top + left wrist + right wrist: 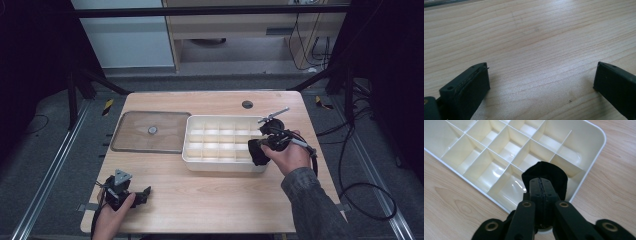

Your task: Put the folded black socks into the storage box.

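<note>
The right gripper (541, 182) clamps a black cloth (549, 173) above the divided tray's (192, 150) near right corner. The left gripper (142, 192), jaws wide, rests on open table (210, 195) near the front edge.

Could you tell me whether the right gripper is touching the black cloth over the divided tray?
Touching. The right gripper view shows the right gripper with its jaws pressed shut on the black cloth, which hangs over the white tray.
</note>
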Demonstrator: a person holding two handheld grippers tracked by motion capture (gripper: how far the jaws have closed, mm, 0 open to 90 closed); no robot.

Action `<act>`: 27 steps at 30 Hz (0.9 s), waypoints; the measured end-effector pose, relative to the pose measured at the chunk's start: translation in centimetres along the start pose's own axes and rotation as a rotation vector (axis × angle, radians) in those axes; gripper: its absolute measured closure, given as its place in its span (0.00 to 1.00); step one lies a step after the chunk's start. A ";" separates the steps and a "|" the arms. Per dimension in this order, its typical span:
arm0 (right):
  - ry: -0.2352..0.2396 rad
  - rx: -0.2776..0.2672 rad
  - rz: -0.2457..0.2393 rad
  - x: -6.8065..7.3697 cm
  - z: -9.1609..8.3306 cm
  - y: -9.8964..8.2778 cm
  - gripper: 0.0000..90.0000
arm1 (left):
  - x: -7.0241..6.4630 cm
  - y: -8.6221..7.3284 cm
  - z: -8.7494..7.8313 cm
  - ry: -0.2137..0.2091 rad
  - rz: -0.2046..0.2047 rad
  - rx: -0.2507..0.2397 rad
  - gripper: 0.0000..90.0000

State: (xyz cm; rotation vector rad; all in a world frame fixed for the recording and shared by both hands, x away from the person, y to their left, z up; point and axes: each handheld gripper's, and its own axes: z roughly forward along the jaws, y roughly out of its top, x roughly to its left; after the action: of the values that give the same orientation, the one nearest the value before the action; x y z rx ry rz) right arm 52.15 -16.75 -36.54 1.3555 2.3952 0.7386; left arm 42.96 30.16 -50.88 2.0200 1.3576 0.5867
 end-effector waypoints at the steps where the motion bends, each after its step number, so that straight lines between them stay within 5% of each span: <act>1: 0.000 0.001 0.000 0.2 0.2 0.1 1.00 | 0.0 0.0 0.0 0.000 0.001 0.001 0.00; 12: 0.031 0.025 -0.016 1.6 2.4 1.4 1.00 | 0.3 0.2 0.2 -0.016 0.014 -0.001 0.00; 27: -0.002 0.052 0.028 -0.5 3.6 1.7 1.00 | 0.2 0.1 0.1 -0.018 0.024 0.002 0.00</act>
State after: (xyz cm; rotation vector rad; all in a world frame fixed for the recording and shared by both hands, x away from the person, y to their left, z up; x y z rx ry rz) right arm 55.30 -15.40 -38.56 1.4118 2.4145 0.6855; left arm 43.19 30.27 -50.86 2.0410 1.3258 0.5762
